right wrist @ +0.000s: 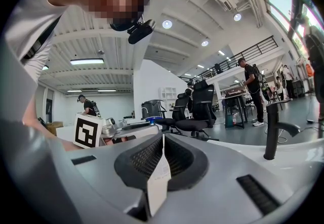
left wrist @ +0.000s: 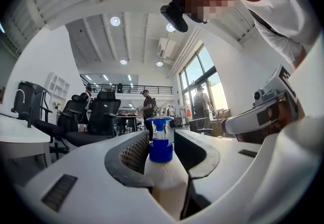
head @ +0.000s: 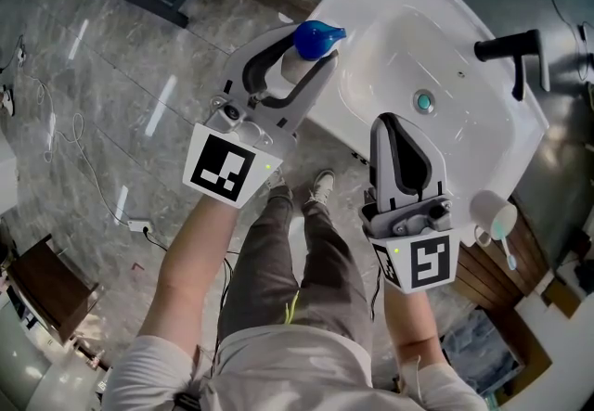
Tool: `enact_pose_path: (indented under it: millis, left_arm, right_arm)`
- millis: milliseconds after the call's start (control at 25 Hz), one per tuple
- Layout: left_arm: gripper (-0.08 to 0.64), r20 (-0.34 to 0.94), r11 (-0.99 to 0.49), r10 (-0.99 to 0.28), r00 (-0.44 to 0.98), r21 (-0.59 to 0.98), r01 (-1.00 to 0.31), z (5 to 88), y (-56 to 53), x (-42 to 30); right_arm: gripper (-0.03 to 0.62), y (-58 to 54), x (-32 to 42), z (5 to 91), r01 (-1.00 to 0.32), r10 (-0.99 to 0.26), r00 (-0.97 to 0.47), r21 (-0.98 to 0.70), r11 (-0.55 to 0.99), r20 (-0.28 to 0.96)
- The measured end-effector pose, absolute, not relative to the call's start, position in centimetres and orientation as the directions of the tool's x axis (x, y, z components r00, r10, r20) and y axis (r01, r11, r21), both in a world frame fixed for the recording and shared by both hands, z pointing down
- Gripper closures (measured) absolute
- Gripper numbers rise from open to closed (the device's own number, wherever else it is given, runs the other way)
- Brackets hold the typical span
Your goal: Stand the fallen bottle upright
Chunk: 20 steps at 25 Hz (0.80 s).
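Observation:
A white bottle (head: 318, 36) with a blue pump cap stands upright at the left edge of the white sink (head: 464, 151). My left gripper (head: 311, 49) points level and is shut on it. In the left gripper view the bottle's (left wrist: 162, 153) pale body fills the space between the two pads, with the gripper (left wrist: 161, 139) around it and the blue cap rising above the jaws. My right gripper (head: 385, 123) hovers over the sink's front rim, shut with nothing held. In its own view the right gripper (right wrist: 163, 139) has its pads pressed together.
A black faucet (head: 510, 52) stands at the sink's far side, also seen as a faucet (right wrist: 276, 132) from the right gripper. The drain (head: 424, 101) sits mid-basin. A cup with a toothbrush (head: 492, 214) rests on a wooden stand at the right. Cables lie on the marble floor.

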State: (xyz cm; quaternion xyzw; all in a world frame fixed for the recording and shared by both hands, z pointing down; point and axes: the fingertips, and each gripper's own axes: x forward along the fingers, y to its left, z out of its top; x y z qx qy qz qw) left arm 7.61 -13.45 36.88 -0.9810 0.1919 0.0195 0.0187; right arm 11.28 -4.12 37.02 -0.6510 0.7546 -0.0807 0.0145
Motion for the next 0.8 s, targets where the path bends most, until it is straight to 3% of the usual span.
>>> enact_pose_path:
  millis: [320,520,800]
  left_arm:
    - [0.332,-0.036,-0.931,-0.366,0.930,-0.005,-0.366,37.12,-13.24,8.08]
    - [0.246,-0.041,-0.919,-0.393,0.919,0.002,-0.393,36.98,-13.66,7.91]
    - [0.225,-0.038,-0.918,-0.396,0.917,0.001,-0.397,37.13,-13.68,7.75]
  right_arm:
    - [0.555,-3.92,11.10,37.22,-0.978,-0.984,-0.159,-0.147,0.146,0.083]
    - [0.555,-3.95,11.22,37.06,-0.978,-0.984,-0.159,-0.147,0.146,0.082]
    - [0.555,-4.10,11.02,37.31,-0.977,-0.982,-0.168,-0.148,0.154,0.087]
